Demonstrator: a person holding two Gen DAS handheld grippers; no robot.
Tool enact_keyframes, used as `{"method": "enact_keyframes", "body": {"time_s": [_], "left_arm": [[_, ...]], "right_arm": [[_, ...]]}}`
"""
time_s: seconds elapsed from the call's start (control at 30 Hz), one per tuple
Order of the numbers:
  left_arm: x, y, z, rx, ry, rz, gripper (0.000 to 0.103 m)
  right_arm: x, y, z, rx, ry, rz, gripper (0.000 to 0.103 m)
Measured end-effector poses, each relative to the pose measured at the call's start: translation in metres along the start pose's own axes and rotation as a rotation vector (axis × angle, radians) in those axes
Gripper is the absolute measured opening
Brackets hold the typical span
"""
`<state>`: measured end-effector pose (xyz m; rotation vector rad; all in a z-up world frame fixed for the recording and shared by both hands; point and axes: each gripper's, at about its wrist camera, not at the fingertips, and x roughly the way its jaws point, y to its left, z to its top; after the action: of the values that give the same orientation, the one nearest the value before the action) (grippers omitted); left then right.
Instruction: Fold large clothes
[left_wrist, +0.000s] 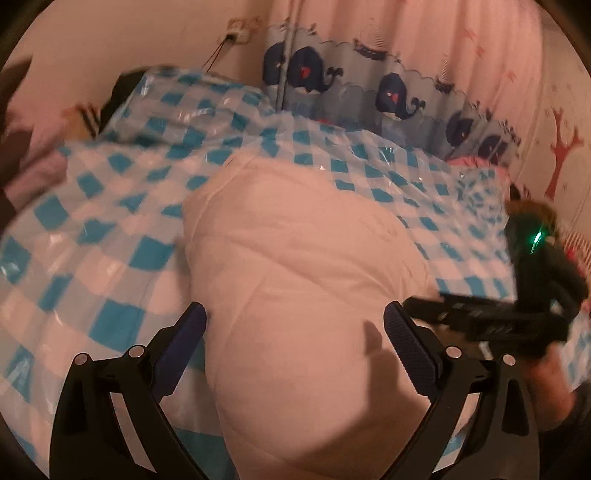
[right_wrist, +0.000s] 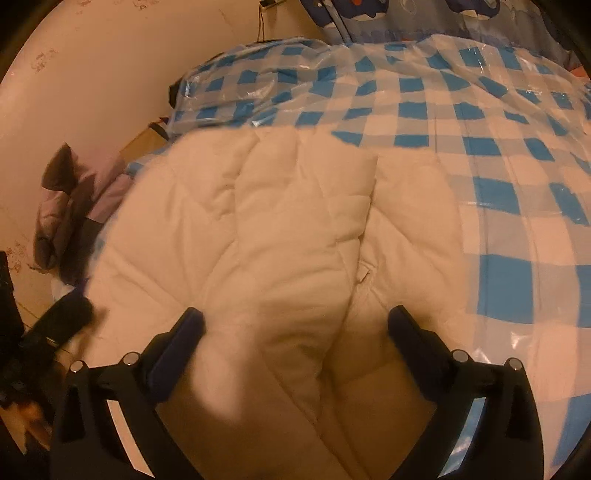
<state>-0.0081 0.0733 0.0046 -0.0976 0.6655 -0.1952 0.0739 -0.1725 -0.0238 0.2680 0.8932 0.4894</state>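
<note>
**Open over the white coat, no grip yet**

Left wrist view: nearest the lens, left hand-held gripper (left_wrist: 295, 325) spread wide, both padded fingers (left_wrist: 410, 350) apart with nothing pinched between. Directly beneath and ahead, white padded coat (left_wrist: 295, 266) bulging up as a rounded mound on the bed's blue-checked plastic sheet (left_wrist: 96, 236). At the right edge, right hand-held gripper (left_wrist: 491, 321) seen side-on, blurred, close to the coat's right flank; likely stationed there so both sides can be taken together. Further back, whale-print curtain (left_wrist: 391, 96) and a wall socket (left_wrist: 238, 31). Blur across the frame, so fine seams not readable.

Right wrist view: closest again, right hand-held gripper (right_wrist: 295, 332) gaping, jaws parted on either side of a raised fold, holding nothing. White padded coat (right_wrist: 280, 229) lying quilted-side up, one sleeve-like panel laid lengthwise over the body, apparently already turned inward. Blue-checked plastic sheet (right_wrist: 498, 147) stretching away to the right. At the lower left, dark blurred shape, probably the other tool, just beside the coat's edge. Crumpled purple clothing (right_wrist: 70, 206) heaped by the wall, well apart from the coat.

Judging by this, folding partly begun; next grip probably on the near hem.
</note>
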Motion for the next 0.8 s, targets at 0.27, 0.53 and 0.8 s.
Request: {"method": "enact_keyframes", "body": {"time_s": [0.27,0.53,0.8], "left_arm": [[-0.01,-0.009,0.001,0.042,-0.028,0.024,0.093],[-0.017,-0.009,0.005,0.039,-0.034,0.04,0.093],[-0.026,-0.014,0.008,0.056,-0.058,0.059,0.093]], "right_arm": [[-0.012,-0.001,-0.033,-0.018,-0.002,-0.041,0.096],[-0.056,0.022,-0.033,-0.06,-0.106,-0.112,0.096],[-0.082,0.04,-0.027,-0.051,-0.17,-0.168,0.096]]}}
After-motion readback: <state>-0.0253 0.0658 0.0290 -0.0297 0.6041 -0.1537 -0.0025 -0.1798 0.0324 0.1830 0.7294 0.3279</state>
